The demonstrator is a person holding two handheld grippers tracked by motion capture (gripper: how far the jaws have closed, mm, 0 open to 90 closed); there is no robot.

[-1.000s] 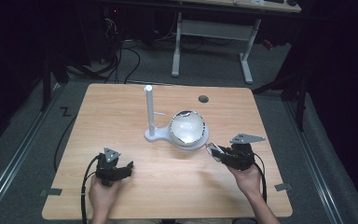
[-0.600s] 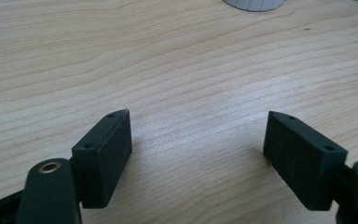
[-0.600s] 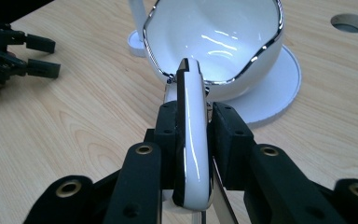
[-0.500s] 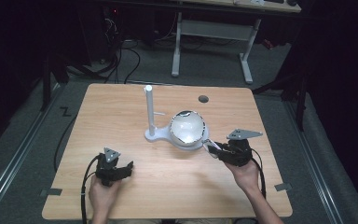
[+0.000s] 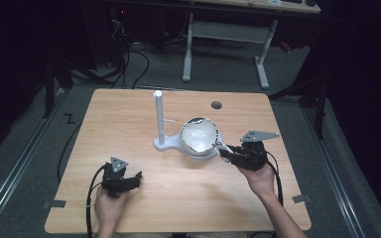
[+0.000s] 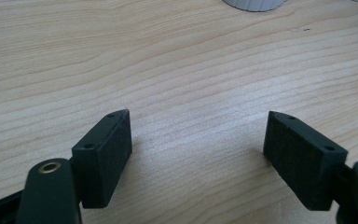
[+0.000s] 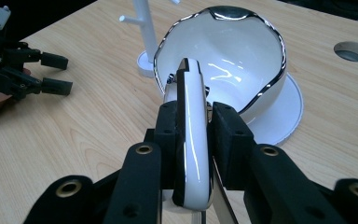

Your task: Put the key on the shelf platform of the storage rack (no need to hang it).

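The right gripper [image 7: 193, 135] is pinching the cup's handle [image 7: 192, 130]; tilted off its saucer [image 7: 279, 123], the cup [image 5: 199, 135] could slip. The left gripper [image 5: 120, 178] is resting spread apart, near left.

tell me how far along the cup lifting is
Done: the right gripper is shut on the white cup's handle. In hand: the cup is tilted over its saucer. Left: probably hanging it on the white stand. The left gripper rests open.

On the desk [image 5: 129, 124], the cup [image 5: 199, 135] sits on its saucer [image 5: 196, 152], right of the stand [image 5: 159, 119], with a hole [image 5: 216, 105] farther back.
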